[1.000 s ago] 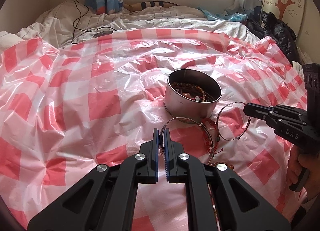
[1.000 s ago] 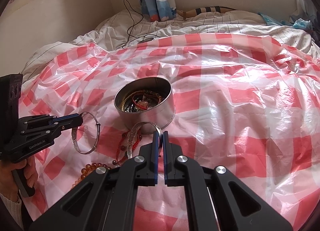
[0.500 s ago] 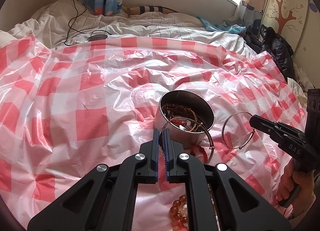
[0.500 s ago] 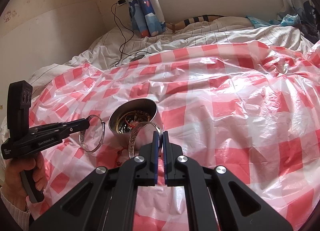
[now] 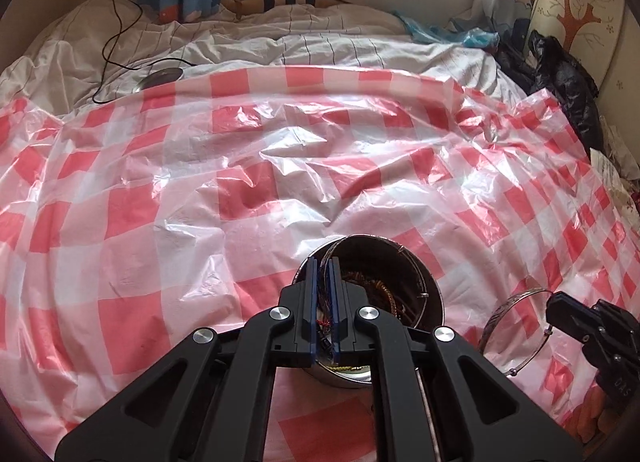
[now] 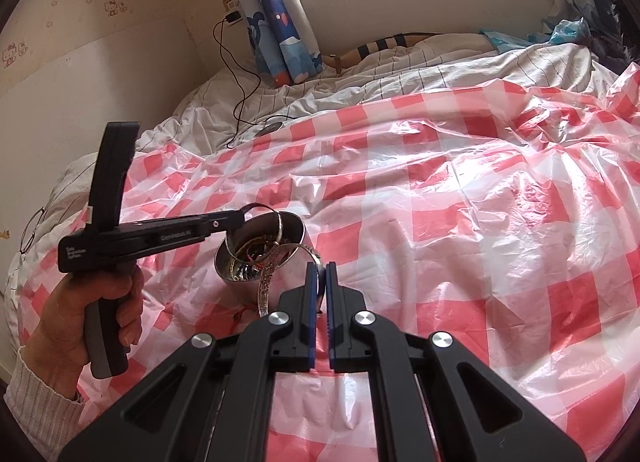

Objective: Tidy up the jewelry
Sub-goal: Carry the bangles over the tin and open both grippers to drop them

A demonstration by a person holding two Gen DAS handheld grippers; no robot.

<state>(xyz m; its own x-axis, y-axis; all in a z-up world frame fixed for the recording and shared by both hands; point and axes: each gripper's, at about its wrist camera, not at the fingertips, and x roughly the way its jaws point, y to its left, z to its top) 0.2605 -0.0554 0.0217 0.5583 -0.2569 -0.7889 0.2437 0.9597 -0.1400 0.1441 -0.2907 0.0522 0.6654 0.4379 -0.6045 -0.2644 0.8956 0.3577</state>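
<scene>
A round metal tin (image 5: 434, 316) (image 6: 236, 286) with several pieces of jewelry inside stands on the red-and-white chequered sheet (image 5: 280, 166). My left gripper (image 5: 323, 262) (image 6: 240, 219) is shut on a thin wire bangle (image 5: 412, 258) (image 6: 280, 228), which hangs over the tin's mouth. My right gripper (image 6: 319, 267) (image 5: 554, 304) is shut on a broad silver bangle (image 6: 266, 282) (image 5: 494, 316), held above the sheet just right of the tin. Amber beads (image 5: 592, 410) lie at the lower right, partly hidden by the right gripper.
The plastic sheet covers a bed with a white striped duvet (image 5: 320, 42). A black cable (image 6: 244, 102) runs across the duvet from the wall. Dark clothing (image 5: 568, 78) is piled at the right edge. Glasses (image 6: 30, 230) lie at the bed's left side.
My left gripper has carried the wire bangle forward from the sheet to above the tin. The right gripper has lifted the silver bangle slightly and stays beside the tin.
</scene>
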